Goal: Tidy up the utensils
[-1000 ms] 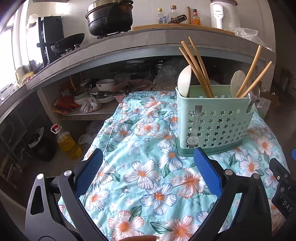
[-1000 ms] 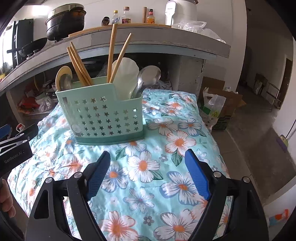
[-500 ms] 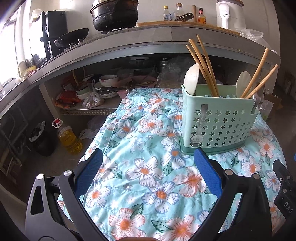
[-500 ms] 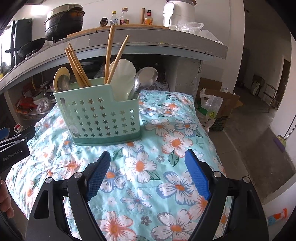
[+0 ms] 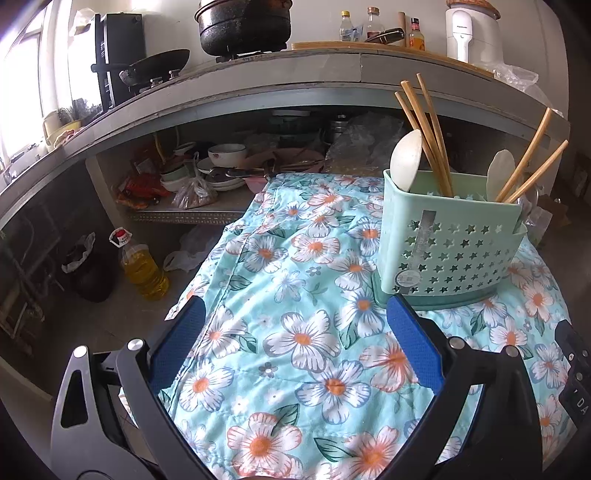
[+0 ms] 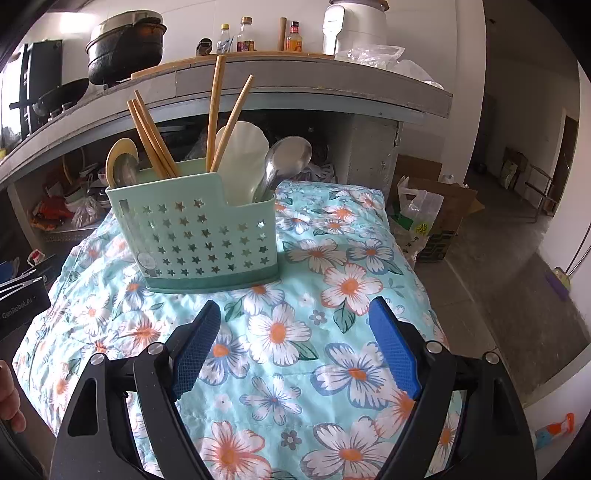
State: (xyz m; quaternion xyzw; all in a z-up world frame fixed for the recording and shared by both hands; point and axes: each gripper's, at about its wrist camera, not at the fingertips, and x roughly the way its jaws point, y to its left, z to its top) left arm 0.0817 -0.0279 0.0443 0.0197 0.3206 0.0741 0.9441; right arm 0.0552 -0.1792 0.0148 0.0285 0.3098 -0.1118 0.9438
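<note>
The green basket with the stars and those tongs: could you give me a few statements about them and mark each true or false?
1. The green basket stands upright on the floral cloth. True.
2. The right tongs grip a chopstick. False: they are open and empty.
3. Chopsticks and a metal spoon stick out of the basket. True.
4. The left tongs are clamped on the basket. False: they are open, with only cloth between them.
5. Loose utensils lie on the cloth. False: none show there.

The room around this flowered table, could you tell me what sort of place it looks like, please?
Most likely a home kitchen: a black pot and a wok sit on a stove on the concrete counter, sauce bottles stand beside them, and bowls fill the shelf beneath.
</note>
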